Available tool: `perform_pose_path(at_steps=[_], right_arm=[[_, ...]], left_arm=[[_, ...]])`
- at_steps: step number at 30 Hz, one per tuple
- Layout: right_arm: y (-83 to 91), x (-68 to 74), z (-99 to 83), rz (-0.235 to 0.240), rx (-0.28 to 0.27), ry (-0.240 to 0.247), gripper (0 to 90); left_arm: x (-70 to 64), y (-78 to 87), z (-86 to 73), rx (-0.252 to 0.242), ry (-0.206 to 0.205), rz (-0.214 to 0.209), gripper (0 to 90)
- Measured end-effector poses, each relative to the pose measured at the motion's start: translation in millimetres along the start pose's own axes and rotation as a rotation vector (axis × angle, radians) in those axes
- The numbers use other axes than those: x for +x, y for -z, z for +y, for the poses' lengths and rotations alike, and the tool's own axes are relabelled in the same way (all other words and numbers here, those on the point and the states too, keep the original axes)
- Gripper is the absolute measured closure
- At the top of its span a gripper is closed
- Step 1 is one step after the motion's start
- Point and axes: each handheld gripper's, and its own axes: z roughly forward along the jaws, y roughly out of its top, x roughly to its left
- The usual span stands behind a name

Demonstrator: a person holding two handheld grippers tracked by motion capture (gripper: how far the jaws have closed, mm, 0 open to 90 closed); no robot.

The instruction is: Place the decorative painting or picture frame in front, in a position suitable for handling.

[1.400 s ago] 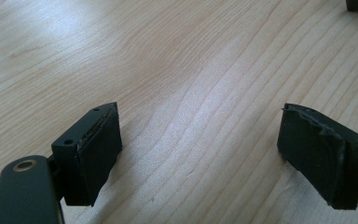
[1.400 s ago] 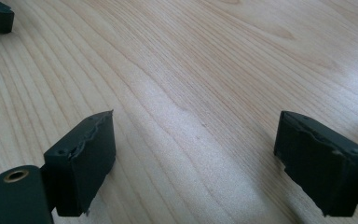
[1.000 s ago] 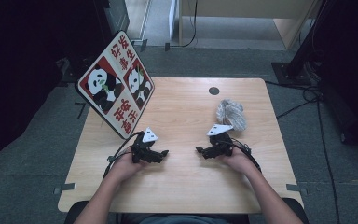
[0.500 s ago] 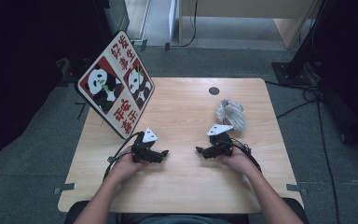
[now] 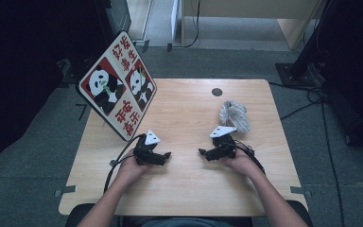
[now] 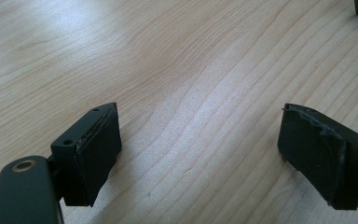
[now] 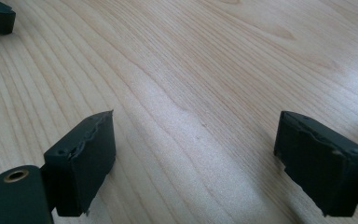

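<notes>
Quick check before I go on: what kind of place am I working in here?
Probably a lab or recording room, not a home. A bare wooden table stands on grey carpet with cables running across the floor, a panda sign leans at its left edge, and the one loose item is a rope bundle.

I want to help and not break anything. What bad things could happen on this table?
The panda board stands tilted at the table's left edge, close to the left gripper; a bump might tip it off. The bundle of rope lies just beyond the right gripper, so a loose end could snag on it. The left gripper's cable hangs over the edge and might catch on something.
</notes>
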Motion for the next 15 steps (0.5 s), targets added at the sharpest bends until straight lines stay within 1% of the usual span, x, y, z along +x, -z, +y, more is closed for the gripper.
perform_pose_path(at_steps=[9,12,15], right_arm=[[-0.3,0.3,0.4,-0.002,0.001,-0.005,12.8],[-0.3,0.3,0.4,-0.002,0.001,-0.005,12.8],[-0.3,0.3,0.4,-0.002,0.001,-0.005,12.7]], left_arm=[[-0.6,-0.3,0.3,0.001,0.004,0.004,12.5],[-1.3,-1.1,1.2,0.001,0.015,0.016,12.5],[-0.5,-1.1,2.1,0.004,0.013,0.012,13.7]])
